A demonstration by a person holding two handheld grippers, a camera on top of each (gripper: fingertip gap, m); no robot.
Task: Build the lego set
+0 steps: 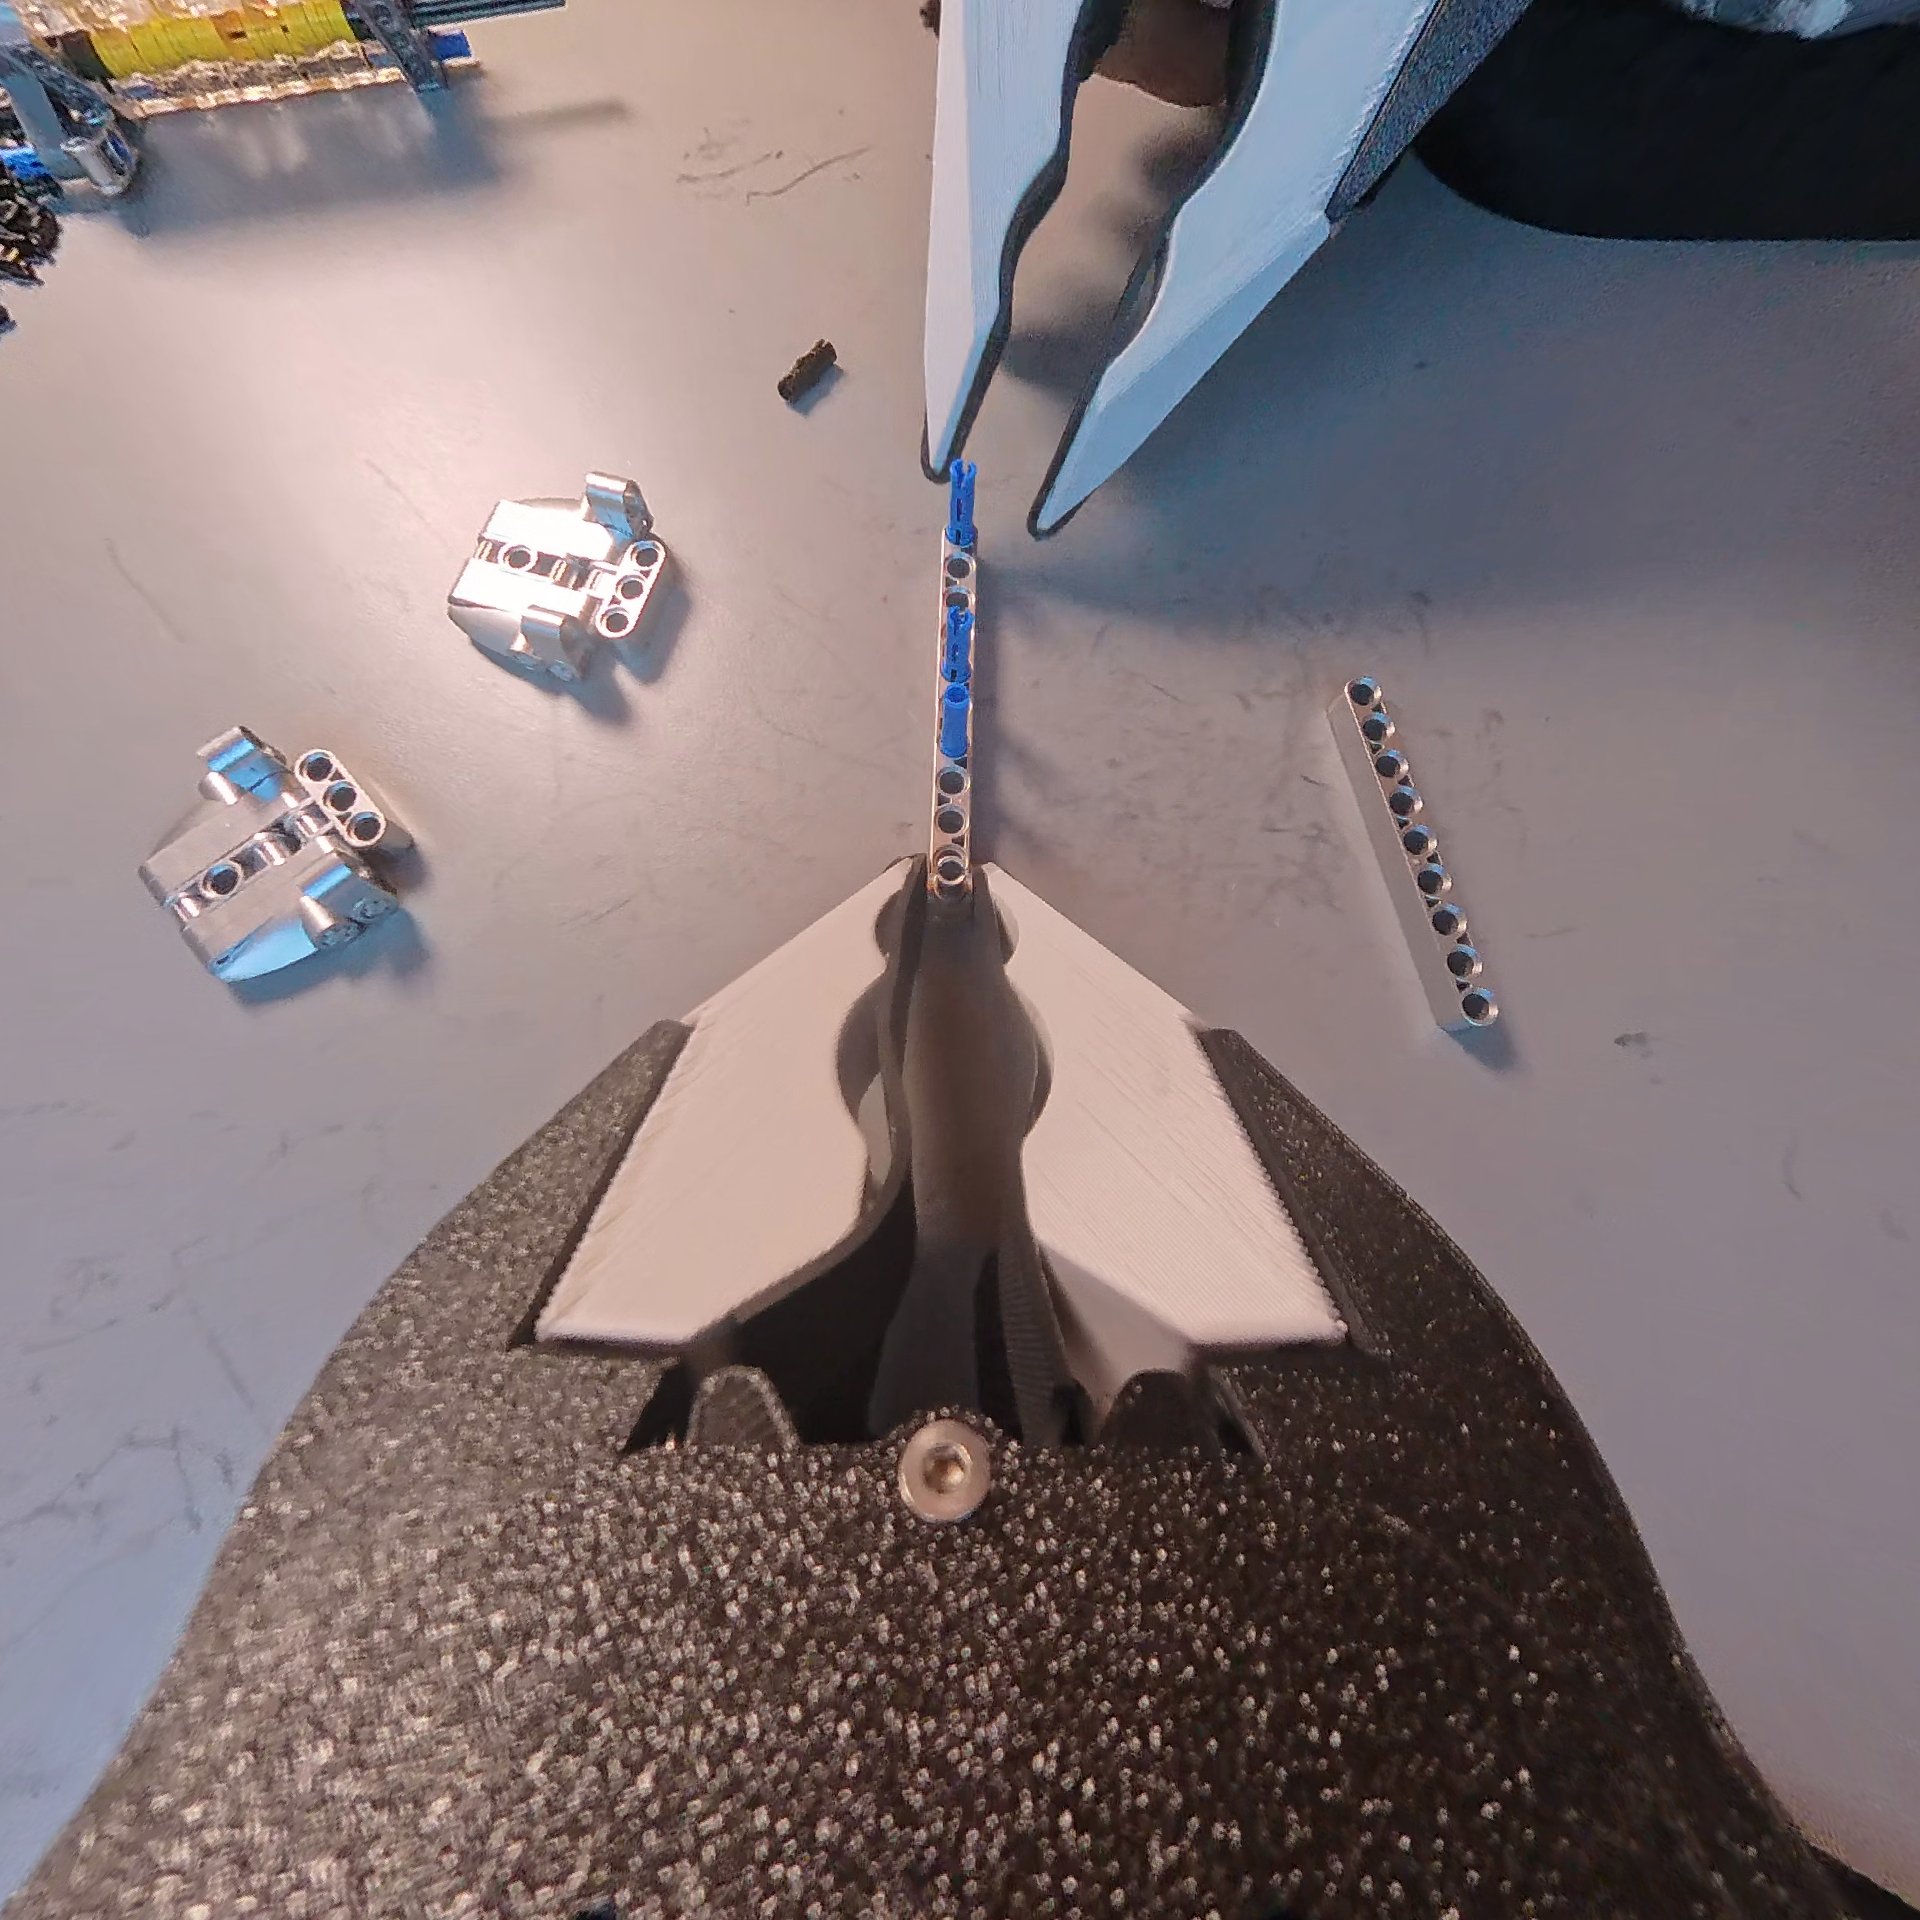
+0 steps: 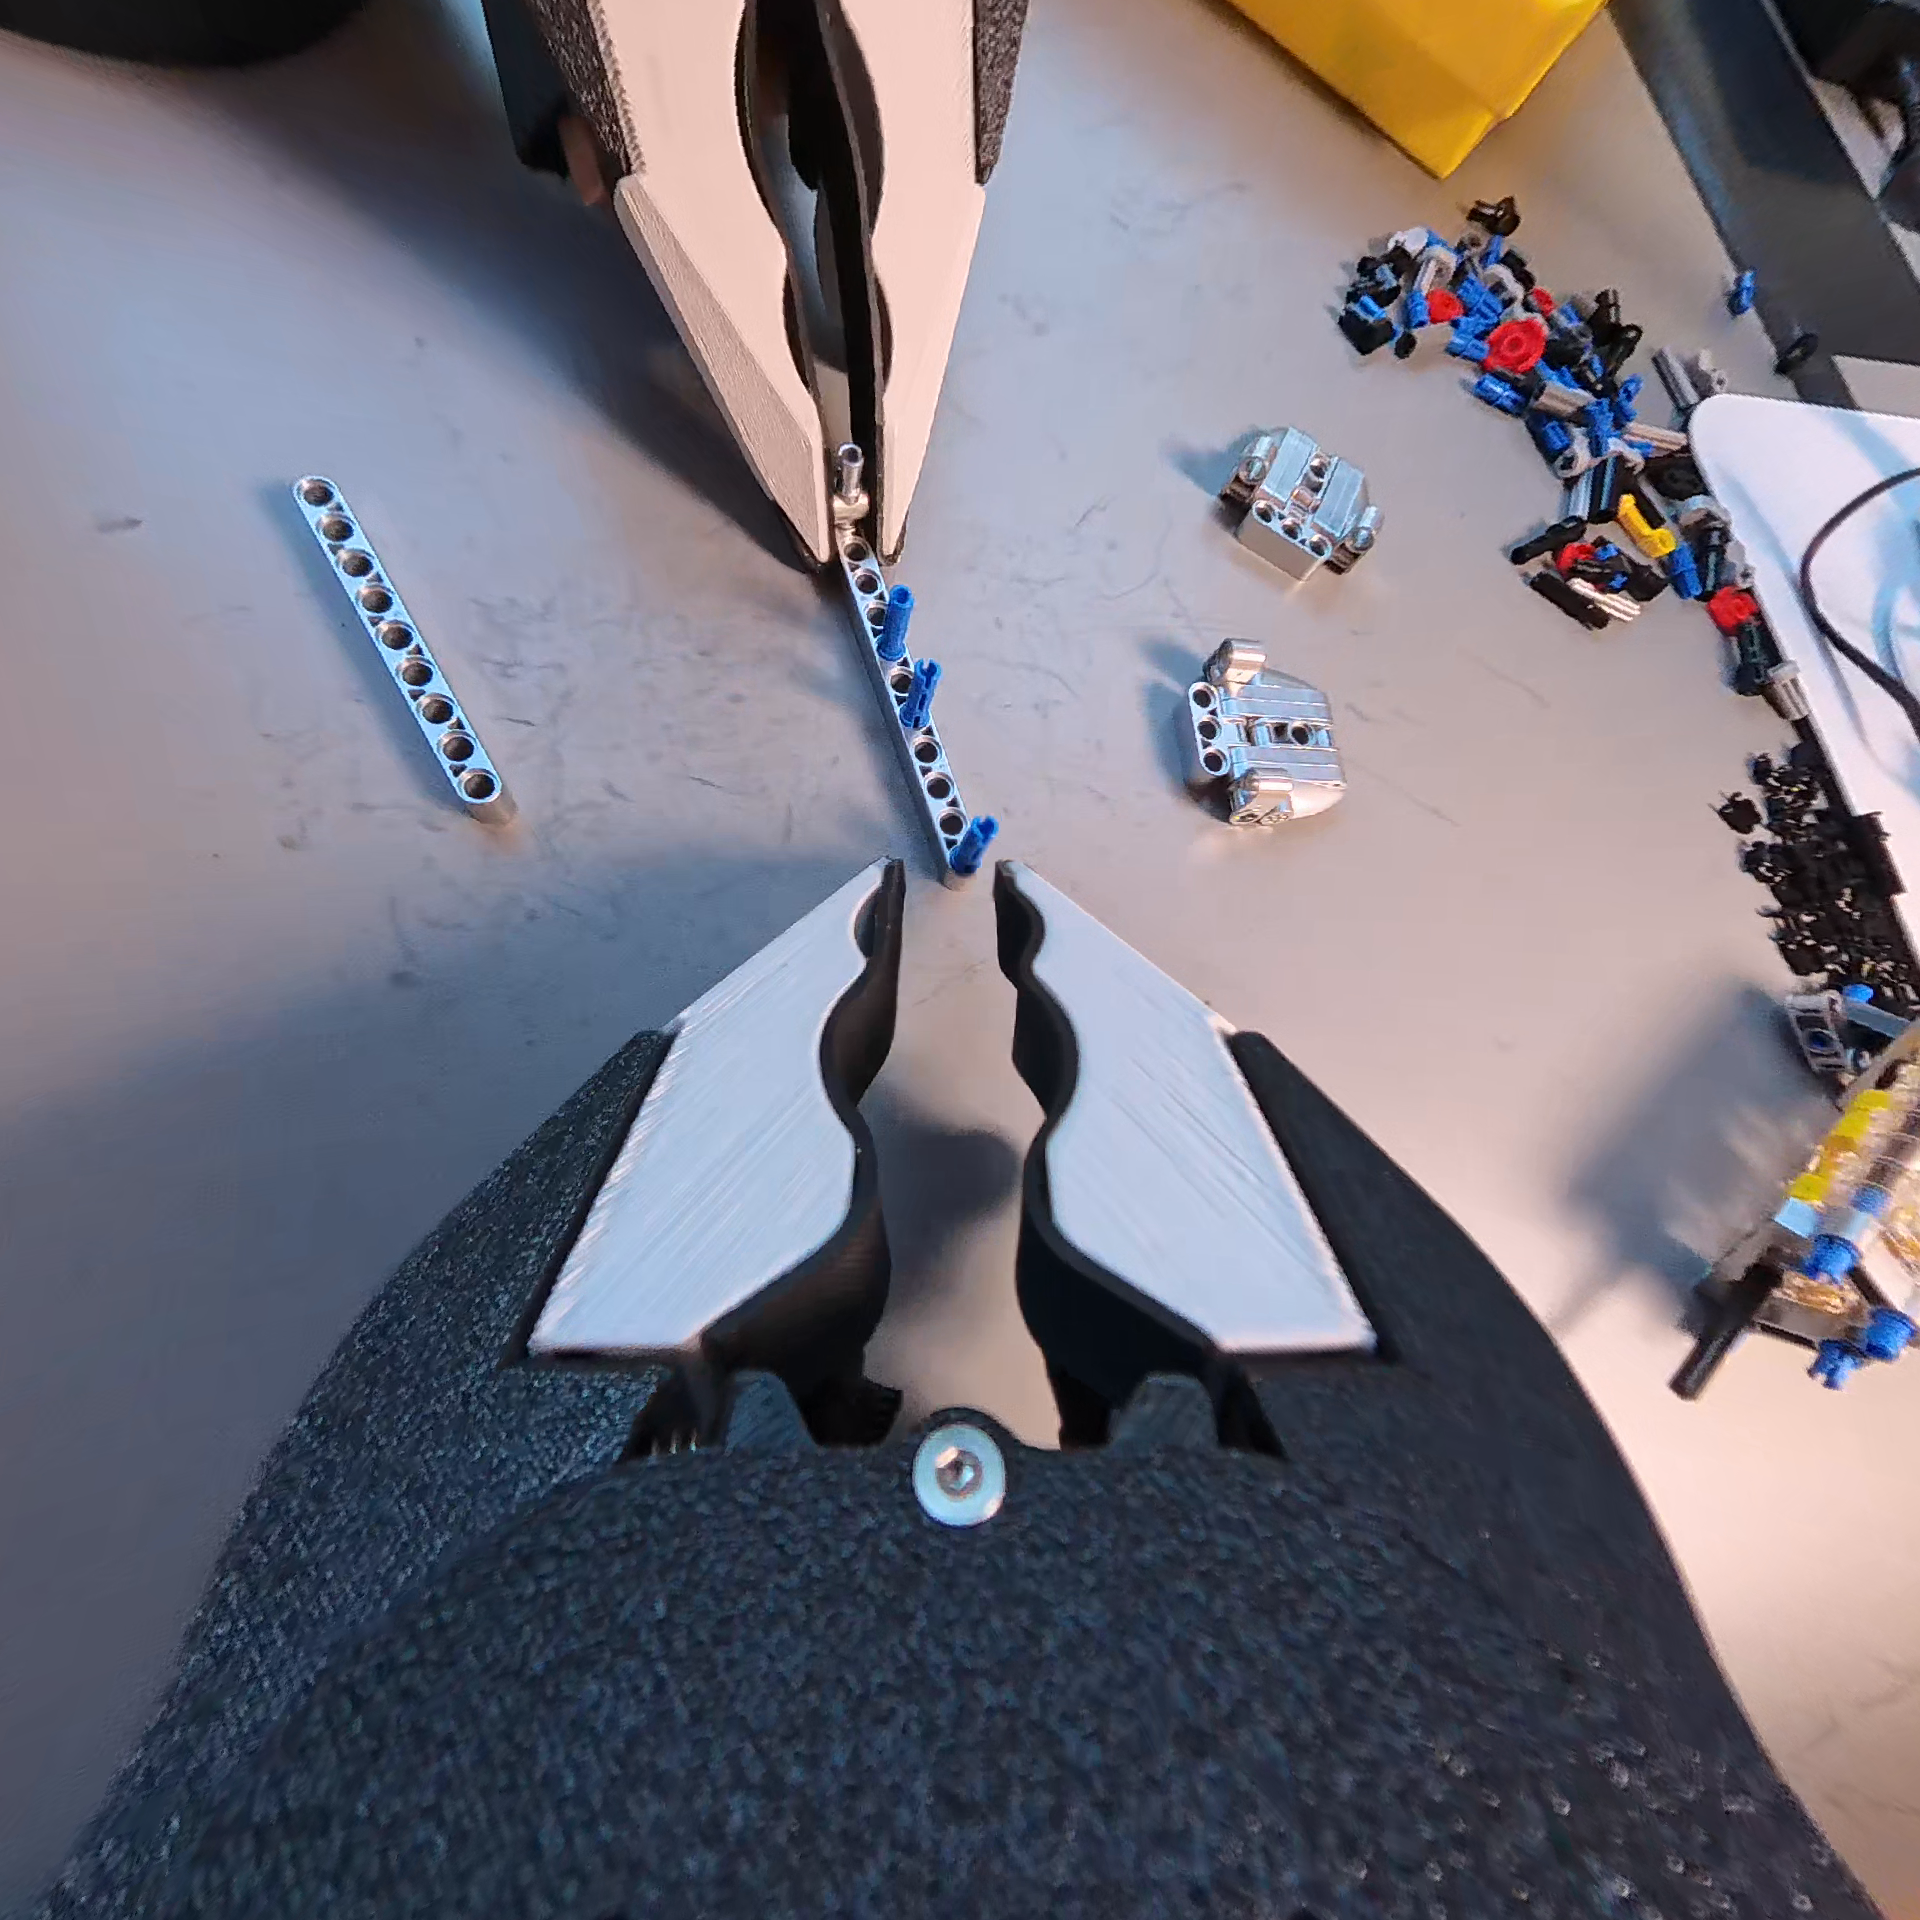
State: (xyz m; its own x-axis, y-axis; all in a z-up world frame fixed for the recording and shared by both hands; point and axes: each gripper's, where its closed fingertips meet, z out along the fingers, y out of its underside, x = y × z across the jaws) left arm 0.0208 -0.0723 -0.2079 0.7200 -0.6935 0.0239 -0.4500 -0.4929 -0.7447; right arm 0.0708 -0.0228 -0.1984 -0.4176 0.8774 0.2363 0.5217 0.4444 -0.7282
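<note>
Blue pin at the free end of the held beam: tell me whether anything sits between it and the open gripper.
Nothing visible does. The right gripper is open, its tips just short of the end blue pin, only bare table between. The left gripper is shut on the beam at its other end.

Silver beam [image 1: 956, 717] between left gripper [image 1: 953, 868] fingers [image 1: 1049, 935]

Left gripper [image 1: 954, 868]: black, coarse-textured housing; two white, ridged, wedge-shaped fingers [image 1: 1122, 1091] with wavy black inner liners; one silver socket-head screw [image 1: 941, 1473] at centre. Right gripper [image 2: 948, 871]: identical build, with white fingers [image 2: 727, 1122], black scalloped pads and a silver screw [image 2: 958, 1477].
</note>
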